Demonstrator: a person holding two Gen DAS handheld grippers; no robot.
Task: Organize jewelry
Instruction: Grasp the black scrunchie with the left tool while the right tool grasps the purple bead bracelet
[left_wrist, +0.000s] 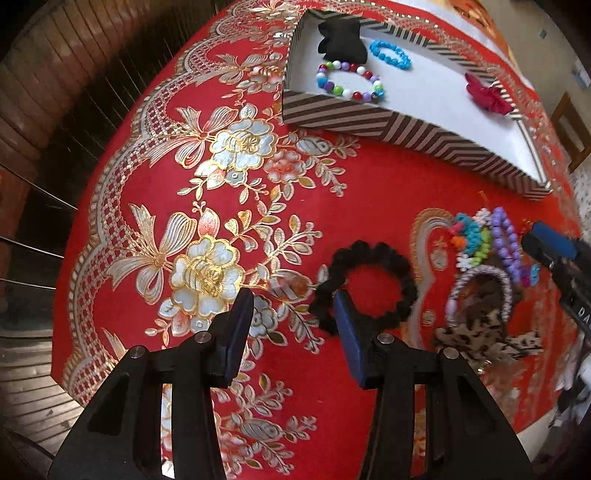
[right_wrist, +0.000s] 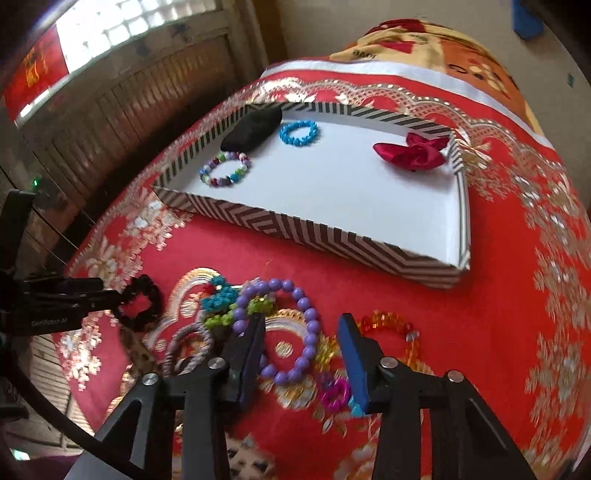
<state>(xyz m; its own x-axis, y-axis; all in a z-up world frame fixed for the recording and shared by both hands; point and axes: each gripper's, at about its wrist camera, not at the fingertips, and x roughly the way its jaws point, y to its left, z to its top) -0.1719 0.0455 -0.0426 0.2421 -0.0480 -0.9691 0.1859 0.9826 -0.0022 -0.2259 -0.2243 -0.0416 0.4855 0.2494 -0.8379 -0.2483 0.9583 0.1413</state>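
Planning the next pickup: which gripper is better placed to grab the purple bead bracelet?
Right. The right gripper hangs open directly over the purple bead bracelet. The left gripper is open at the black scrunchie instead.

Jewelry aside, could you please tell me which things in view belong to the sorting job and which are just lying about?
Belongs to the job:
striped tray
purple bead bracelet
black scrunchie
orange bead bracelet
left claw, open
right claw, open

Just lying about:
red floral tablecloth
patterned blanket

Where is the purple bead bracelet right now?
In the right wrist view, the purple bead bracelet lies on the red cloth, between the right gripper fingers, beside the orange bracelet.
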